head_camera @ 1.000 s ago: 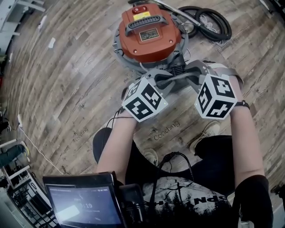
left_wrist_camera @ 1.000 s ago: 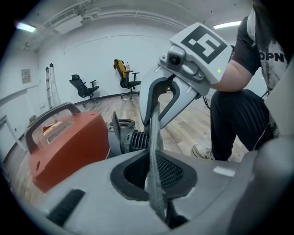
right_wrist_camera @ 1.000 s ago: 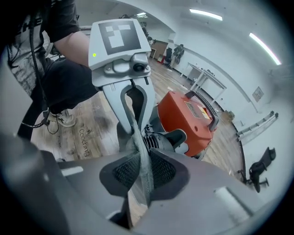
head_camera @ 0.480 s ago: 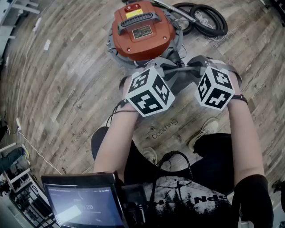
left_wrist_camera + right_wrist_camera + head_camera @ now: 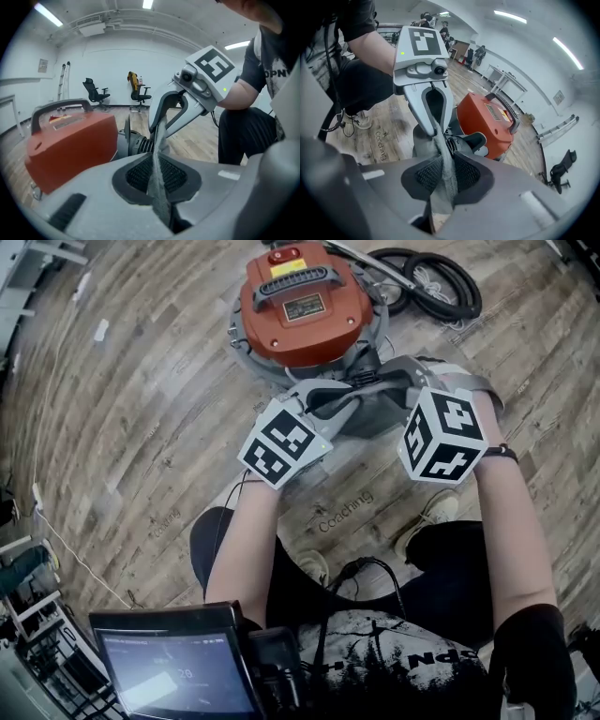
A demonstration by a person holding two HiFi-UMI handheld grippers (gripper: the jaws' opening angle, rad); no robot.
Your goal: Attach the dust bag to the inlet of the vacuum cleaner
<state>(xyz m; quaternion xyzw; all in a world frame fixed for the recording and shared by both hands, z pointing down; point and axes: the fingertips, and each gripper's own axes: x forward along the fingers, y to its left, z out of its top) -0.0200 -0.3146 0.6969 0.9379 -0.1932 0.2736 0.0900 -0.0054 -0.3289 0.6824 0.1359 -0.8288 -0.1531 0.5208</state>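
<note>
Wooden plank floor (image 5: 141, 409) lies under an orange vacuum cleaner (image 5: 302, 310), with a black hose (image 5: 441, 287) coiled behind it. The left gripper (image 5: 157, 178) has its jaws nearly together, pinching a thin grey edge of the dust bag (image 5: 158, 136) between the pads. The right gripper (image 5: 443, 176) likewise has its jaws narrowly set and clamped on the same fabric. The held edge is pulled into a taut band running straight ahead from each pair of jaws to the other pair, so the bag's long axis lies from gripper to gripper, crosswise in front of the vacuum. The bag's looser bulk gathers below the far jaws in the right gripper view. The ribbed black inlet (image 5: 136, 143) sits just beyond the left jaws, left of the band and beside it.
</note>
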